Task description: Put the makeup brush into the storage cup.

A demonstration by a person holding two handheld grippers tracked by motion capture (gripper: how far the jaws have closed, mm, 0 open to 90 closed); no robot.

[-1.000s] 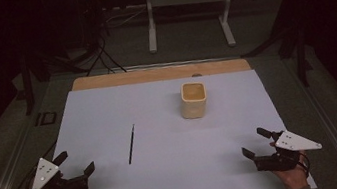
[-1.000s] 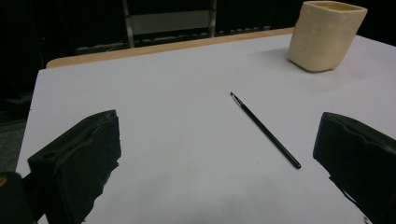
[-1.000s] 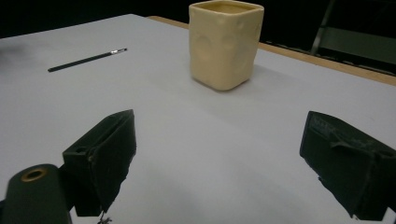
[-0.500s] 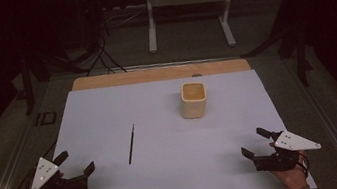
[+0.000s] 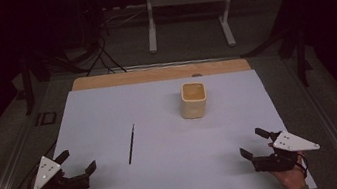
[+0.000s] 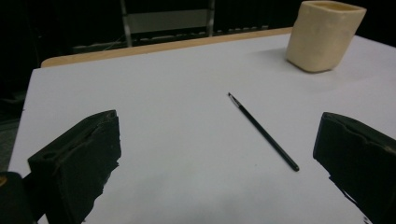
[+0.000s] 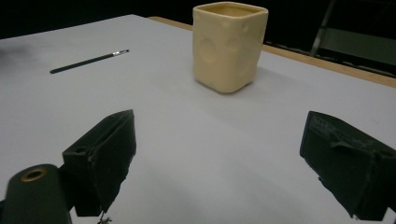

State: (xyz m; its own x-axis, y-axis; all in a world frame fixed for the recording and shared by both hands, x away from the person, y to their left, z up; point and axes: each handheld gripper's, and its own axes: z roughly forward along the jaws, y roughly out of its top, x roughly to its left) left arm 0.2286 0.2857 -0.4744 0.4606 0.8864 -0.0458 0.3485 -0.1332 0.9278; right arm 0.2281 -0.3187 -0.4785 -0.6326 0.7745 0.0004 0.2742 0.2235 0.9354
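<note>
A thin black paintbrush (image 5: 131, 143) (image 6: 263, 131) (image 7: 88, 61) lies flat on the white sheet, left of centre. A cream squarish cup (image 5: 193, 99) (image 6: 325, 34) (image 7: 229, 45) stands upright toward the back, right of centre. My left gripper (image 5: 77, 161) (image 6: 219, 163) rests at the near left corner, open, with nothing between its jaws; the brush lies ahead of it to the right. Over at the near right edge my right gripper (image 5: 254, 143) (image 7: 224, 163) also stands open and holds nothing, with the cup ahead of it.
The white sheet (image 5: 168, 175) covers a wooden board (image 5: 153, 74) whose far edge shows. Behind the table stand a white metal frame (image 5: 186, 6) and dark stands with cables (image 5: 98, 44). A small dark item (image 5: 45, 118) lies left of the sheet.
</note>
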